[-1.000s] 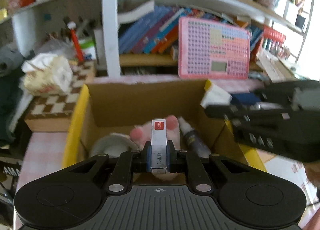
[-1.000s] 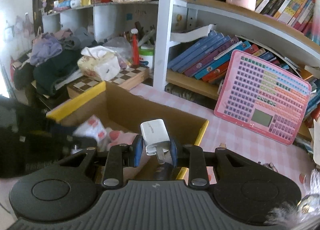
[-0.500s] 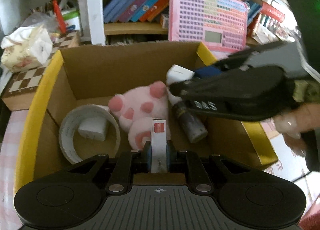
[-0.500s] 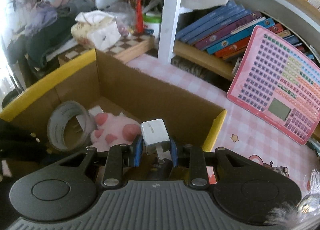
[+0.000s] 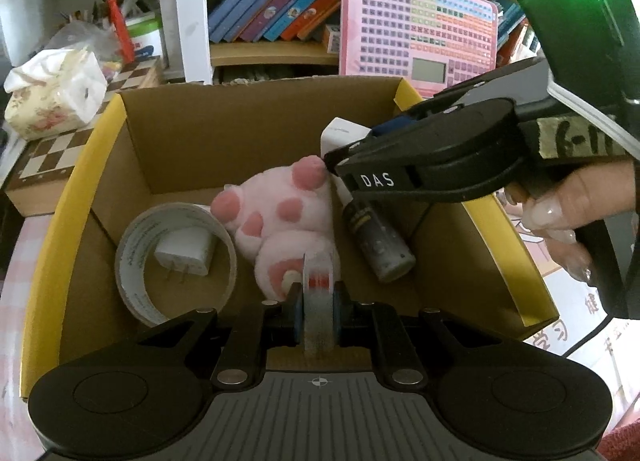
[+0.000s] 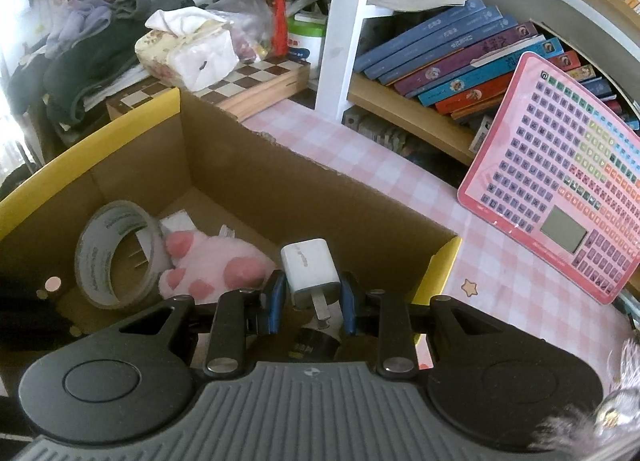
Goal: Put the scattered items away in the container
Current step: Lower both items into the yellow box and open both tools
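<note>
A cardboard box (image 5: 224,141) with yellow flaps holds a tape roll (image 5: 132,261), a white plug (image 5: 184,251) inside that roll, a pink plush paw (image 5: 276,217) and a dark bottle (image 5: 378,245). My left gripper (image 5: 316,311) is shut on a slim white block with a red label (image 5: 317,293), low over the box's near side. My right gripper (image 6: 310,299) is shut on a white charger (image 6: 310,269) above the box's (image 6: 280,189) right end. From the left wrist view it (image 5: 332,155) reaches in from the right, beside the plush.
A pink toy keypad (image 6: 560,189) leans on the bookshelf behind the box. A chessboard (image 6: 256,81) with a tissue pack (image 6: 188,49) lies at the left. A white shelf post (image 5: 192,13) stands behind. A hand (image 5: 568,217) holds the right gripper. Pink checked cloth (image 6: 380,157) covers the table.
Both grippers have come down and tilted toward the box. The right gripper moved left over the box's inside with the charger. Both grips stayed shut.
</note>
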The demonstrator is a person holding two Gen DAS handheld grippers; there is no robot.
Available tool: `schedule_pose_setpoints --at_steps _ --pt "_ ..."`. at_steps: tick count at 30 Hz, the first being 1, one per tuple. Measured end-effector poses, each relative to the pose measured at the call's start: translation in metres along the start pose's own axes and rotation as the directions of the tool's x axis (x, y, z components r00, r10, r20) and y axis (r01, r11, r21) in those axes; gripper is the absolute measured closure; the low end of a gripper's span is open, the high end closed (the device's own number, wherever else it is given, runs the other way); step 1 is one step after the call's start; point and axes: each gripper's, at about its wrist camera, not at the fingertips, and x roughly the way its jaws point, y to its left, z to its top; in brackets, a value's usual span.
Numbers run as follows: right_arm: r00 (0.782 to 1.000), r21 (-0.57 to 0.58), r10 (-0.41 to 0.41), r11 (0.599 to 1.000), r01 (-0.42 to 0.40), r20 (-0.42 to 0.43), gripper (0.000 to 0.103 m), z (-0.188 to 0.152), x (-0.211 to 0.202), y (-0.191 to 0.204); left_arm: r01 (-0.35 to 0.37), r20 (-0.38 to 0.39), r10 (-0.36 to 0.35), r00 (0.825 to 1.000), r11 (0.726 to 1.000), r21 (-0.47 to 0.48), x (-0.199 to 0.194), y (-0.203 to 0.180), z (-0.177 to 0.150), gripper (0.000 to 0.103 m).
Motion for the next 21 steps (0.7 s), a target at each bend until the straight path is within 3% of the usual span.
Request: schedule_pose_setpoints --at_steps 7,12,13,21 --pt "1.000 0.020 0.002 1.000 -0.002 0.015 0.076 0.005 0.005 -0.004 -0.019 0.032 0.020 0.999 1.000 -0.015 -0.003 -0.003 0.000 0.084" --pt "0.999 0.033 0.021 0.999 -0.022 0.041 0.073 0.006 0.002 -0.006 -0.050 0.060 0.051 0.997 0.999 -0.016 -0.008 -0.006 0.000 0.061" --pt "0.998 0.034 0.024 0.999 -0.026 0.049 0.068 0.006 0.001 -0.006 -0.056 0.066 0.057 0.996 0.998 -0.020 -0.010 -0.006 0.000 0.059" --pt "0.992 0.054 0.042 0.997 -0.049 0.116 0.062 0.013 -0.021 -0.014 -0.114 0.152 0.117 0.981 0.993 -0.030 -0.036 -0.011 0.004 0.043"
